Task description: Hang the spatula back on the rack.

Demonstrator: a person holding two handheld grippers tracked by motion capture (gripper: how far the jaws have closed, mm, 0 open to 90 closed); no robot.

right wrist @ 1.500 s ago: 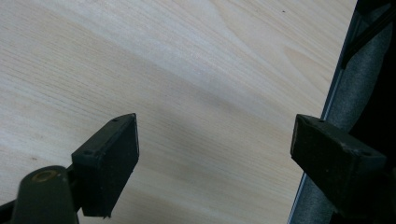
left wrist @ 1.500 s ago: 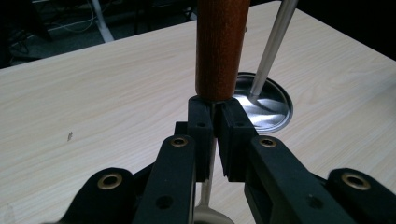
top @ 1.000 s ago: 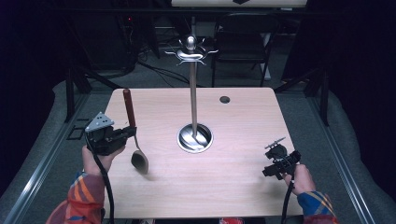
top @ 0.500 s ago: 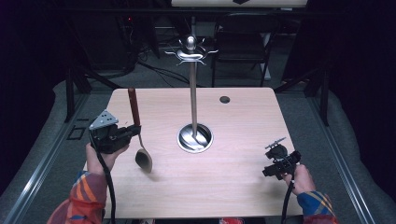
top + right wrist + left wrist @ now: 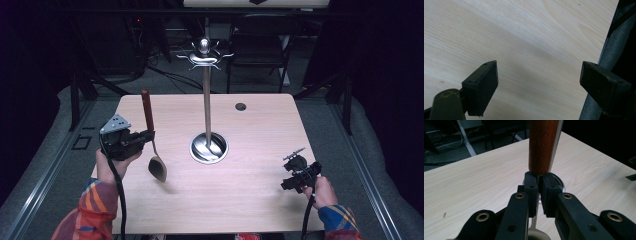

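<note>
Above the table's [image 5: 260, 195] left half, one spoon [image 5: 157, 167] hangs upright (reddish wooden handle, slim metal neck, oval bowl lowest), clamped at the neck by the left gripper [image 5: 148, 135]. One polished steel rack [image 5: 206, 92] stands mid-table, apparently six-hooked. Right gripper [image 5: 296, 171]: jaws wide apart, empty, over pale woodgrain.

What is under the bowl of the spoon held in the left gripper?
Bare table with a faint shadow; the spoon hangs clear of the wood, its thin metal neck clamped by the left gripper. The jaws cover part of the neck below the red-brown handle.
</note>
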